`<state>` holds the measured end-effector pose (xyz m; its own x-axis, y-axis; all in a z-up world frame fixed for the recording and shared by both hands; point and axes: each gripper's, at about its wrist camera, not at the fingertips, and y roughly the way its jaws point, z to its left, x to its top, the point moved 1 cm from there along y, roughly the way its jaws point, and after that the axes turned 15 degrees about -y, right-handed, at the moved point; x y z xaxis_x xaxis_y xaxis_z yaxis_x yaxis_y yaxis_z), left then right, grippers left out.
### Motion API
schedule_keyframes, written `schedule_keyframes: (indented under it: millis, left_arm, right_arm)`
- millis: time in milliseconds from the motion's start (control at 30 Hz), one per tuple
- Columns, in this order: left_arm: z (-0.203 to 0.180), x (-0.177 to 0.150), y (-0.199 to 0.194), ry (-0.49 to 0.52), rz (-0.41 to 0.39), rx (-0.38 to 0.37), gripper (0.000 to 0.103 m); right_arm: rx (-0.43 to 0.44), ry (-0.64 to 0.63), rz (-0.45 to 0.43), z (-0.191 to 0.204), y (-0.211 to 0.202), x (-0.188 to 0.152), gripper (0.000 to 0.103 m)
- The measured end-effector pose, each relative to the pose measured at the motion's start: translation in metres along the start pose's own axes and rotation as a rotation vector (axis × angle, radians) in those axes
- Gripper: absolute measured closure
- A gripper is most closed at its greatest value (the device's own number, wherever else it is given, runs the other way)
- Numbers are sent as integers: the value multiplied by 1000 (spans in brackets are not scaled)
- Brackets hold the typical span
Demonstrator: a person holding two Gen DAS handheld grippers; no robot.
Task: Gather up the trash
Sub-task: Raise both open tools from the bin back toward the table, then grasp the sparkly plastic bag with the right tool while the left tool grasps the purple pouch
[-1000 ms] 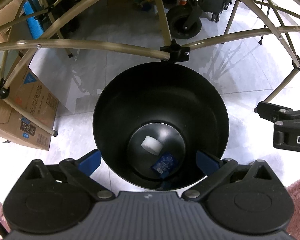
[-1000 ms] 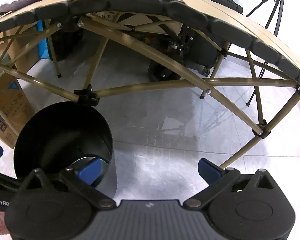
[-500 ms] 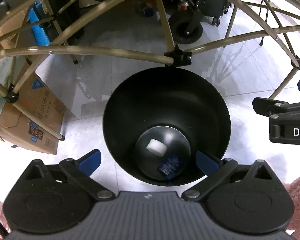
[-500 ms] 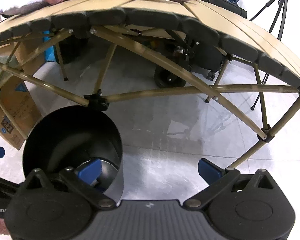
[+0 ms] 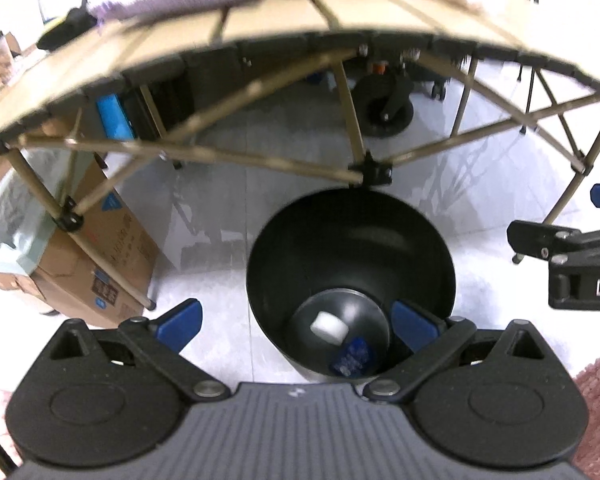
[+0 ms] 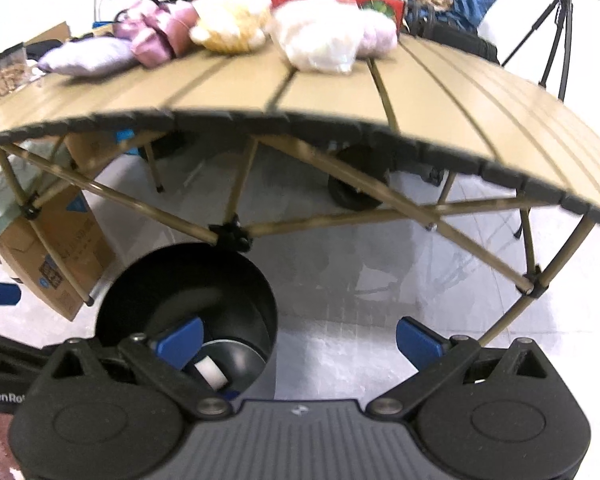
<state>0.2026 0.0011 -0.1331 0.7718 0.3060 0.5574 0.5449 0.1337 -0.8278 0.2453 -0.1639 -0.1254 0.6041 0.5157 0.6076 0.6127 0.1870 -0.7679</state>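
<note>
Both views have tilted up since a moment ago, so the bench (image 6: 440, 92) top shows; left tool (image 5: 296, 322) released and empty, black bin (image 5: 352, 240) just ahead and below it, holding a white scrap (image 5: 327, 326) and blue wrapper (image 5: 352, 356); right tool (image 6: 298, 340) also released, bin at its left. Bench-top white bag (image 6: 320, 40) looks light, soft, crushable; I'd pinch a bunched fold.

Bright, even overhead light washes the pale floor (image 5: 228, 200) ahead of both grippers nearly white, the black bin (image 5: 352, 264) interior stays dark with faint sheen, and the table (image 6: 340, 96) ahead is motion-blurred and bowed by fisheye distortion.
</note>
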Motion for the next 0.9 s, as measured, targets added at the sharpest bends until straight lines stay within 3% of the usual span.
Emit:
schedule_keyframes:
  millis: [300,533,900]
  left_arm:
    - [9,15,-50,-34,-126,-32,0]
    - [16,36,-79,-81,-232,-54,0]
    - [9,94,-90,-159,-359,-88,0]
  right_arm:
    - [-38,-69,-130,9,-51,17,0]
    - [-49,-54,-257,4,-83,35,0]
    - [-76,30,-388,-22,-78,78,0]
